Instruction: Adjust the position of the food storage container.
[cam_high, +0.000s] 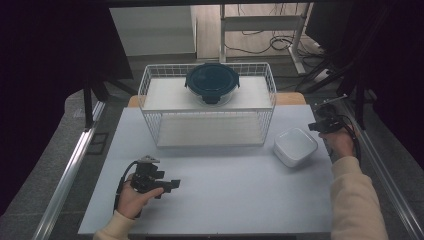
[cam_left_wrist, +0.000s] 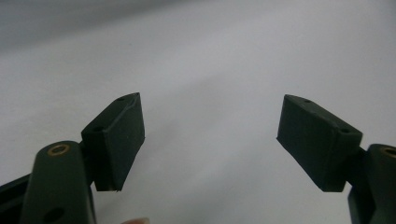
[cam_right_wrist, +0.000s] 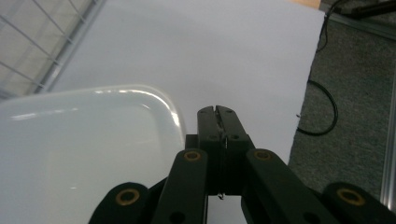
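Note:
A round dark-blue lidded container (cam_high: 212, 82) sits on the top shelf of a white wire rack (cam_high: 145, 87) at the back of the table. A white square container (cam_high: 295, 146) with rounded corners rests on the table to the right of the rack; in the right gripper view the white container (cam_right_wrist: 84, 154) lies just left of the jaws. My right gripper (cam_high: 326, 117) (cam_right_wrist: 217, 114) hovers beside it near the table's right edge, shut with nothing between its jaws. My left gripper (cam_high: 172, 185) (cam_left_wrist: 210, 140) lies low at the front left, pointing right, open and empty.
The pale table sheet (cam_high: 225, 190) has bare room between the two hands. The wire rack (cam_right_wrist: 28, 51) has a lower shelf open to the front. Metal rails (cam_high: 70, 170) run along both table sides. Cables (cam_right_wrist: 327, 107) lie on the grey floor past the right edge.

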